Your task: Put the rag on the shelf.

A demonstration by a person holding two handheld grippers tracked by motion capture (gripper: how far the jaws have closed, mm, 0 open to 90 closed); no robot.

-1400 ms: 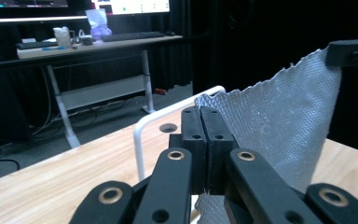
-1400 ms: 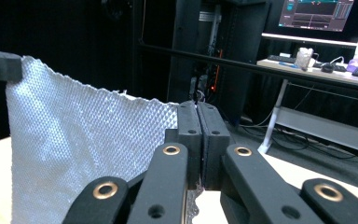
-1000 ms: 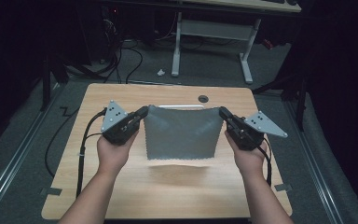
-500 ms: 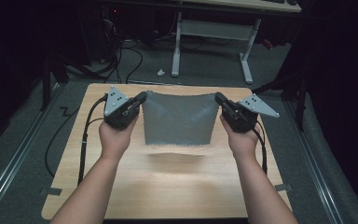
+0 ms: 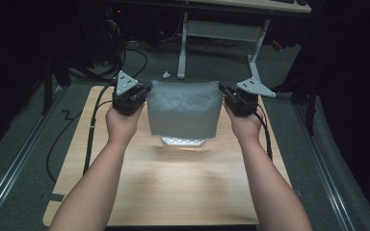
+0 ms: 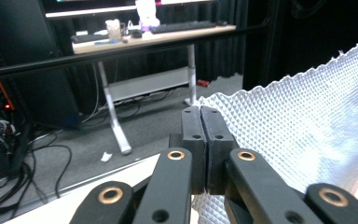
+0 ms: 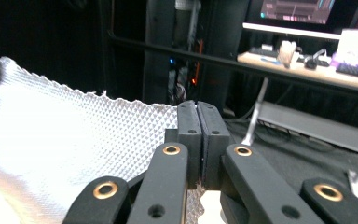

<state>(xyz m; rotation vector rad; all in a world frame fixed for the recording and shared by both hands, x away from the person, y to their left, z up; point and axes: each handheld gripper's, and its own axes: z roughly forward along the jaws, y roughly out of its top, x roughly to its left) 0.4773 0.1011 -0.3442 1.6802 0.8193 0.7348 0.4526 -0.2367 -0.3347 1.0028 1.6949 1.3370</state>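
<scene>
We see the wooden tabletop [image 5: 173, 192] beneath a grey textured cloth [image 5: 184, 108], which hangs spread above the tabletop's far half, its lower edge lifted off the wood. Our left gripper [image 5: 142, 94] has its jaws pressed together, pinching the cloth's upper left corner; our right gripper [image 5: 225, 92] pinches the upper right corner likewise.
</scene>
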